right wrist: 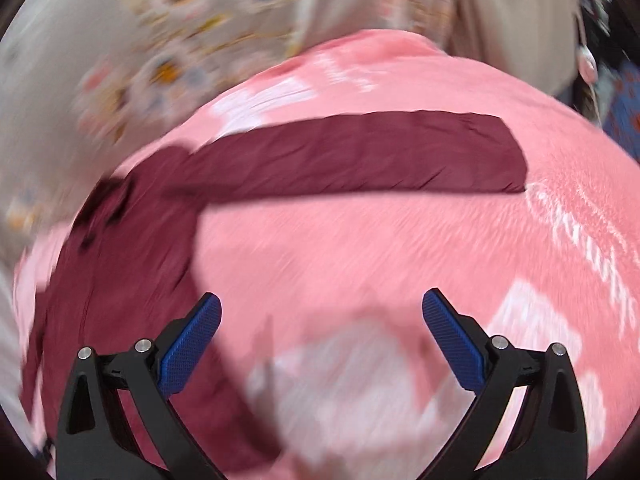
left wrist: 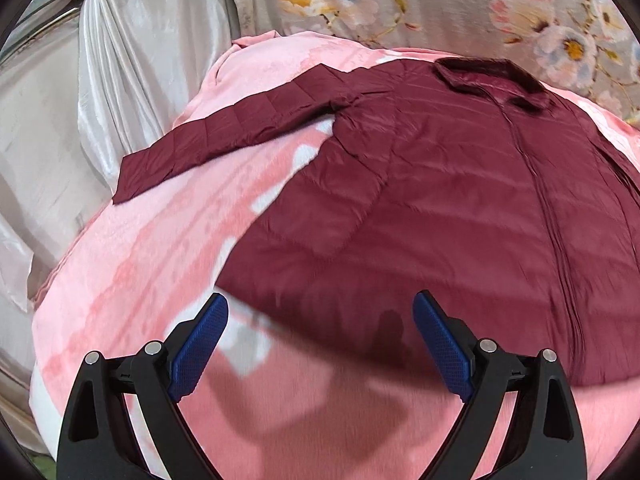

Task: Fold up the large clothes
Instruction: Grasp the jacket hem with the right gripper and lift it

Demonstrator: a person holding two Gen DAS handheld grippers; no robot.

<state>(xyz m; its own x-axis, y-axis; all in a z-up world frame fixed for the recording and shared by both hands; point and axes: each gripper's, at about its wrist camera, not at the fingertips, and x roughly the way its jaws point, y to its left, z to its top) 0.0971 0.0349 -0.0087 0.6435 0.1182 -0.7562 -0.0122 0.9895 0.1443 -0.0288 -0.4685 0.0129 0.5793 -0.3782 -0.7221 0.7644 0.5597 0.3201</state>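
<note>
Left wrist view: a dark red quilted jacket (left wrist: 460, 200) lies spread flat, front up, on a pink blanket (left wrist: 132, 264), filling the field from centre to 3 o'clock. Its collar (left wrist: 492, 78) sits at 1 o'clock, the closed front seam runs from there toward 4 o'clock, and one sleeve (left wrist: 236, 128) extends straight toward 9 o'clock. The left tool (left wrist: 320, 344) hovers low over the hem edge at 6 o'clock, fingers spread wide and holding nothing; the hem lies between the blue pads (left wrist: 200, 352).

Right wrist view (motion-blurred): the other sleeve (right wrist: 360, 156) stretches from 10 o'clock toward 2 o'clock across the blanket (right wrist: 380, 248), with the jacket (right wrist: 120, 280) body at 8 o'clock. The right tool (right wrist: 322, 340) is likewise spread wide and empty, poised above bare blanket, apart from the sleeve.

Beyond the blanket, flowered fabric (left wrist: 440, 0) lies at 12 o'clock and a pale satin drape (left wrist: 120, 60) at 10 o'clock.
</note>
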